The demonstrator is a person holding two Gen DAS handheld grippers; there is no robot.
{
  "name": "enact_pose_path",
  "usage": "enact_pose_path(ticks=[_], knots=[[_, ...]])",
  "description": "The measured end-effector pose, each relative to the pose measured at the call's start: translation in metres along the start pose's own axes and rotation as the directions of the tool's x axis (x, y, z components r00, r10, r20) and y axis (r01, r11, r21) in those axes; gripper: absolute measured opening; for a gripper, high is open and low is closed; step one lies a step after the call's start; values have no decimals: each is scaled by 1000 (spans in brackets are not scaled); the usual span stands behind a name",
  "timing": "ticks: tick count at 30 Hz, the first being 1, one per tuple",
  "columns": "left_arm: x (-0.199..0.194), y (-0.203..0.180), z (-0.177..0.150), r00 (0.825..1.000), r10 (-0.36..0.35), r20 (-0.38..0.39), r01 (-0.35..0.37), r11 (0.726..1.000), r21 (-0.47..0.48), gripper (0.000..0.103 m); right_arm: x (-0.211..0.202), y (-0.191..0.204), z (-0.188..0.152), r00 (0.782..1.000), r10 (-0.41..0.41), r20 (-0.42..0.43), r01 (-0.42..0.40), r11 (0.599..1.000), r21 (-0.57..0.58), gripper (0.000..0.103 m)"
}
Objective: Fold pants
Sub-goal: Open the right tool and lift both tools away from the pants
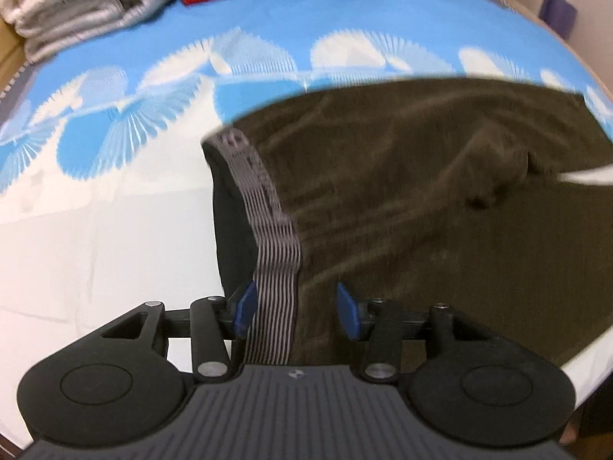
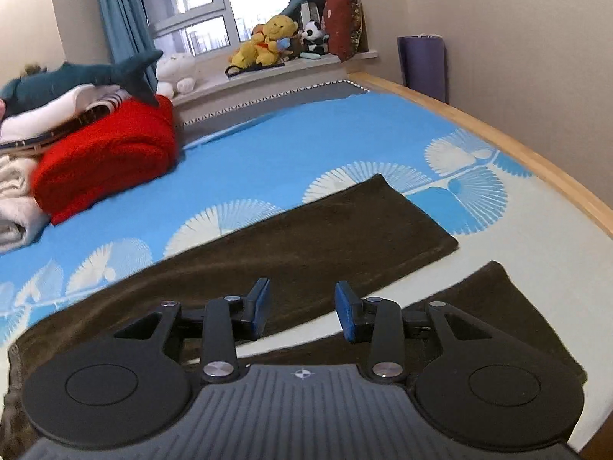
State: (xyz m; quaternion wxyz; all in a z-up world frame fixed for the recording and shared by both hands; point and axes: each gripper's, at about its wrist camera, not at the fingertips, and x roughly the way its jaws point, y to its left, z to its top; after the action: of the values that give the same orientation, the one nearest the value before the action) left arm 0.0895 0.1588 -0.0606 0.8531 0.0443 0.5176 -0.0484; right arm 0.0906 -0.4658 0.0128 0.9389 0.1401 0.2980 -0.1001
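Dark brown pants (image 1: 440, 199) lie flat on the bed. Their grey striped waistband (image 1: 274, 245) runs toward the left wrist camera. My left gripper (image 1: 297, 308) is open, its blue pads on either side of the waistband edge at the near corner, not closed on it. In the right wrist view the two legs (image 2: 325, 237) spread apart, with white sheet between them. My right gripper (image 2: 302, 310) is open and empty, just above the crotch area where the legs split.
The bed sheet (image 2: 291, 145) is blue and white with fan patterns. A red folded blanket (image 2: 111, 157) and white folded bedding (image 1: 76, 4) sit at the far side. The wooden bed frame (image 2: 536, 161) runs along the right. Plush toys (image 2: 268, 38) fill the windowsill.
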Motion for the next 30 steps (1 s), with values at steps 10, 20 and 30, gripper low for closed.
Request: enact_pose_path(ticks=[10,20,30], knots=[[-19,-11,39,983,-31,182,59,987,-153,55,7,21,-8,1000,23,-7,-24,999,-38,39],[-4,-44,65,987,-28,155,48,991,-128,55,20,37,-6,999,52,-3,-52,996,-69,38],[2,-52,71,989,-64,131,81,988,-132,49,26,58,-2,993,121,-10,-122,989,-80,38]])
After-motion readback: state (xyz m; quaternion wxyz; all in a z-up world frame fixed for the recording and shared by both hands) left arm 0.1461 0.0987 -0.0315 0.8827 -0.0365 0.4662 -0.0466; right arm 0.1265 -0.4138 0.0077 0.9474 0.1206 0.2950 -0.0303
